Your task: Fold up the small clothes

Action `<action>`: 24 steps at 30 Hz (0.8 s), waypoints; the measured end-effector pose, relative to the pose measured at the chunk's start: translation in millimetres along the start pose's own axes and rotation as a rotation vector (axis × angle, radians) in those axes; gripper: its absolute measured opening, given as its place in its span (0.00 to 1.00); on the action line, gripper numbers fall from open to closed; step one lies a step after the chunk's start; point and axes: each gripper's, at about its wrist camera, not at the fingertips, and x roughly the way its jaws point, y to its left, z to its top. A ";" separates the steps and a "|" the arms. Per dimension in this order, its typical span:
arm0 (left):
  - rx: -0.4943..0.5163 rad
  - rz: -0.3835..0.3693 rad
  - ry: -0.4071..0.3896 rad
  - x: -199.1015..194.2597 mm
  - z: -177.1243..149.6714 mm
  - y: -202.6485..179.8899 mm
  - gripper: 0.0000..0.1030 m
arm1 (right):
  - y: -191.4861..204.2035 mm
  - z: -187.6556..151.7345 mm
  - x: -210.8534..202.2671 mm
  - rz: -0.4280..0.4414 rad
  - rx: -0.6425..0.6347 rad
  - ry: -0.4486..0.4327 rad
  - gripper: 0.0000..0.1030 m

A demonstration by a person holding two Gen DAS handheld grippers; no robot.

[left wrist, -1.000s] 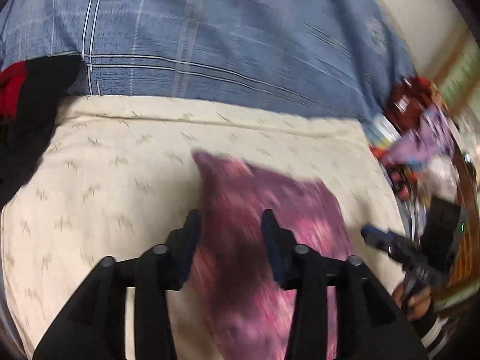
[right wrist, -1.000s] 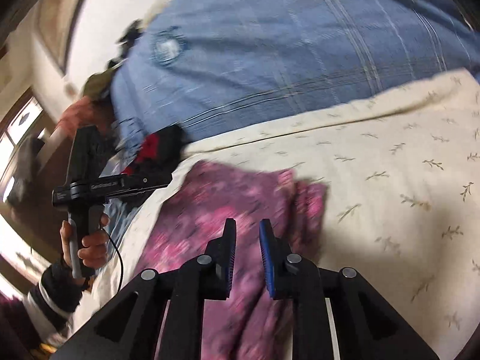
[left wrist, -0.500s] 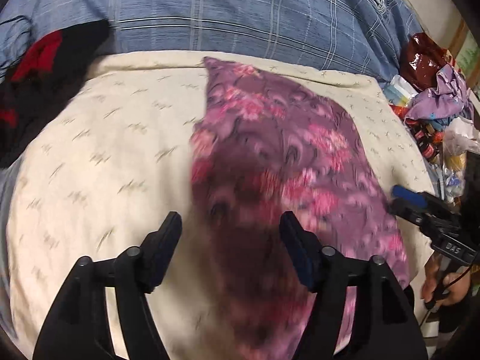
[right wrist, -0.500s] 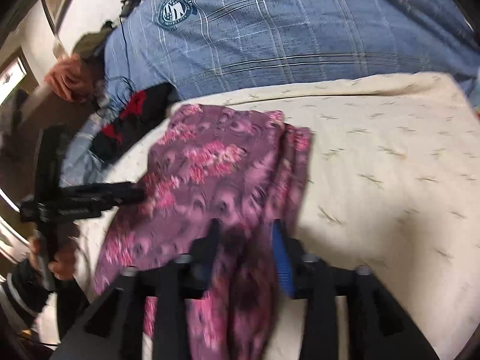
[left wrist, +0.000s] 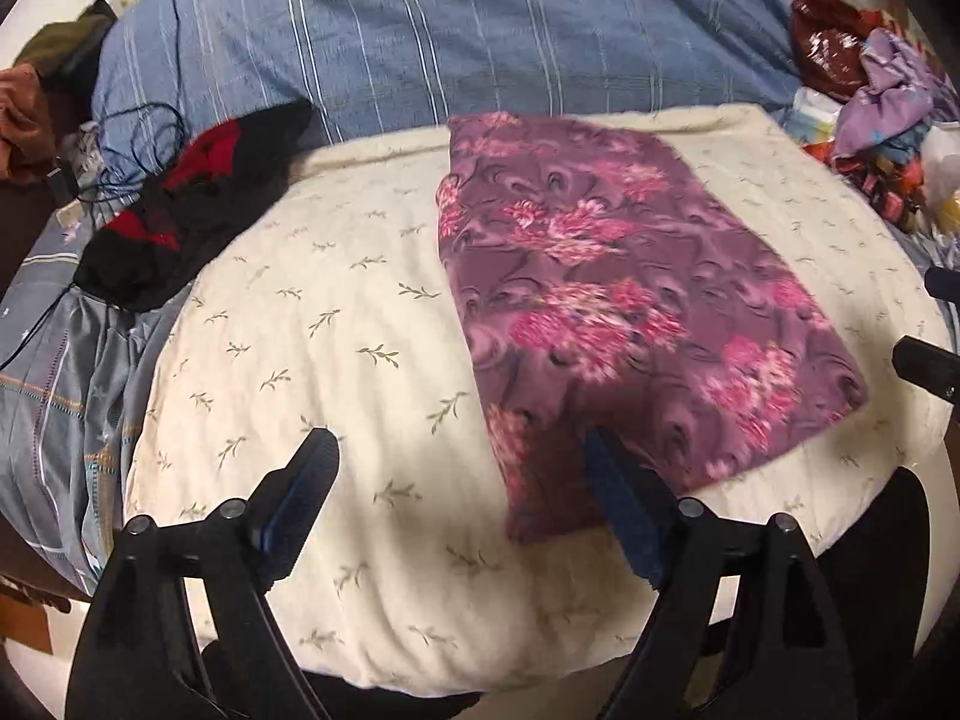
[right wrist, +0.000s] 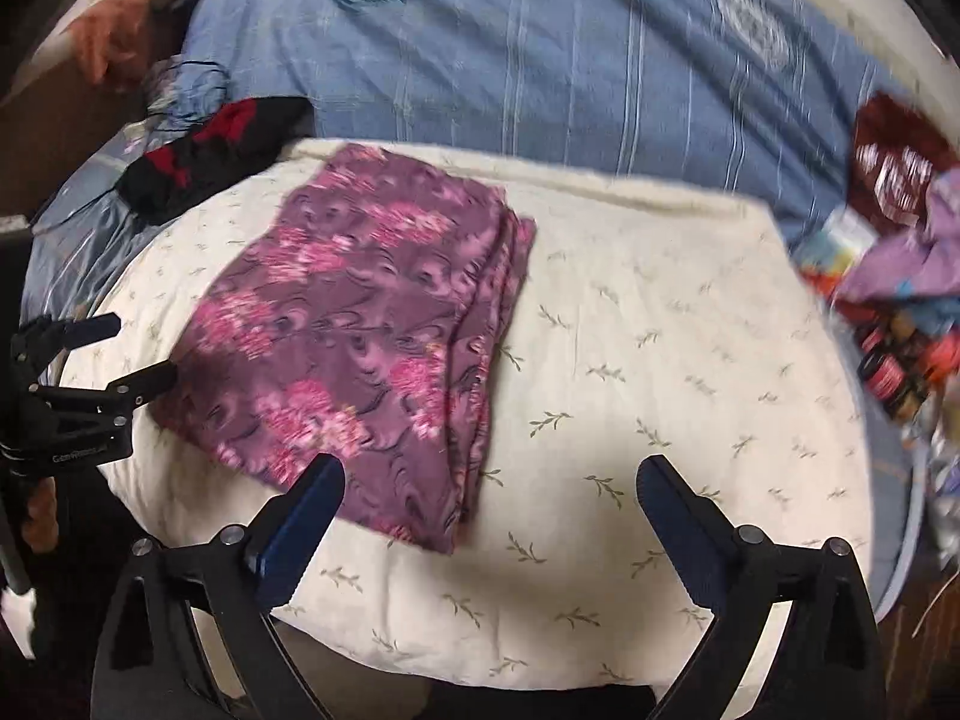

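A purple garment with pink flowers (left wrist: 606,300) (right wrist: 372,324) lies folded flat on a cream leaf-print cushion (left wrist: 336,324) (right wrist: 660,348). My left gripper (left wrist: 459,468) hovers at the cushion's near edge, its jaws still opening and pressing on nothing. Its right finger sits over the garment's near corner. My right gripper (right wrist: 489,474) is wide and still opening, with only the garment's near corner and bare cushion between its fingers. Each gripper shows in the other's view: the left gripper (right wrist: 141,345) at the left edge, the right gripper (left wrist: 924,318) at the right edge.
A black and red garment (left wrist: 186,210) (right wrist: 210,144) lies at the cushion's far left corner. A blue striped bedcover (left wrist: 480,48) lies behind. A heap of coloured clothes and bags (left wrist: 870,90) (right wrist: 900,252) sits at the right. A thin black cable (left wrist: 138,138) trails at the left.
Both grippers have drawn back from the purple garment and opened wide. The garment, earlier between the jaws, now lies flat and folded on the cushion.
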 end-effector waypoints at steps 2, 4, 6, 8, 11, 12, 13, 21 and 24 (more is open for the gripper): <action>0.013 -0.011 -0.019 -7.9 -6.0 -1.7 0.82 | 6.8 -6.8 -8.0 -0.047 -0.016 -0.019 0.98; 0.011 -0.009 -0.024 -13.2 -9.4 -1.9 0.82 | 10.9 -11.0 -12.6 -0.064 -0.028 -0.033 0.98; 0.015 -0.025 -0.018 -16.5 -10.8 -2.6 0.82 | 13.1 -13.7 -15.7 -0.071 -0.029 -0.037 0.98; 0.013 -0.030 -0.022 -19.5 -13.3 -3.9 0.82 | 14.2 -15.7 -19.3 -0.082 -0.028 -0.044 0.98; 0.006 -0.038 -0.028 -26.7 -19.5 -9.3 0.82 | 14.5 -17.8 -21.6 -0.078 -0.018 -0.044 0.98; 0.002 -0.044 -0.024 -27.4 -20.2 -9.8 0.82 | 14.2 -18.5 -22.2 -0.074 -0.016 -0.041 0.98; -0.005 -0.052 -0.021 -28.3 -21.1 -10.4 0.82 | 14.5 -19.7 -22.8 -0.071 -0.015 -0.038 0.98; -0.063 -0.130 -0.030 -39.9 -26.2 -13.6 0.82 | 16.0 -37.7 -26.6 -0.059 0.011 -0.024 0.98; -0.064 -0.143 -0.031 -42.3 -26.9 -17.0 0.82 | 16.5 -43.7 -27.0 -0.063 0.020 -0.013 0.98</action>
